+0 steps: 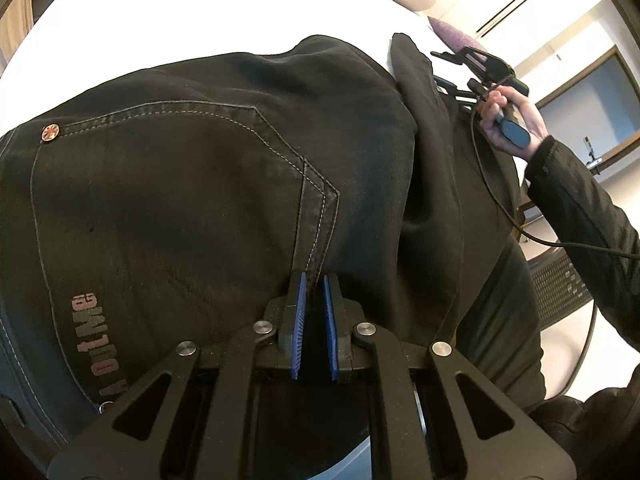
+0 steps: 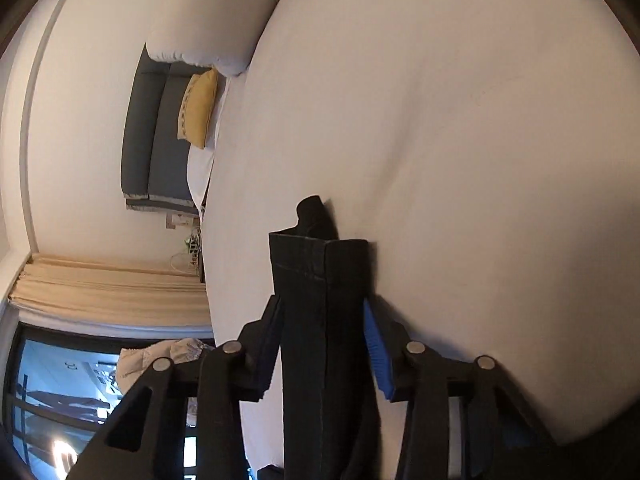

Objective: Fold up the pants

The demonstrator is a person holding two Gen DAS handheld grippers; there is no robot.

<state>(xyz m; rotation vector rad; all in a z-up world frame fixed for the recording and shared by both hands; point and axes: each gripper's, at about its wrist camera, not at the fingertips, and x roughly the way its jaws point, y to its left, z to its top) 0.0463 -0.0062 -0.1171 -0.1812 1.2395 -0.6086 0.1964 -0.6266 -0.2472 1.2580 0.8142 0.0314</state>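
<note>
Black jeans (image 1: 180, 184) lie spread on a white bed (image 1: 200, 8), seat side up, with a stitched back pocket and a copper rivet. My left gripper (image 1: 315, 280) is shut on the jeans at a stitched seam, its blue pads pinching the fabric. A leg of the jeans (image 1: 416, 92) rises at the upper right, where a hand (image 1: 508, 120) holds my right gripper (image 1: 438, 67). In the right wrist view the leg's hemmed end (image 2: 316, 264) stands between the pads and fills the gap. My right gripper (image 2: 322, 300) is shut on it above the white sheet (image 2: 460, 120).
White pillows (image 2: 224, 12) and a yellow cushion (image 2: 198, 110) sit at the bed's head by a grey headboard (image 2: 160, 132). A purple cushion (image 1: 452, 32) lies past the jeans. A black cable (image 1: 500, 200) trails from the right gripper. A black mesh chair (image 1: 556, 284) stands beside the bed.
</note>
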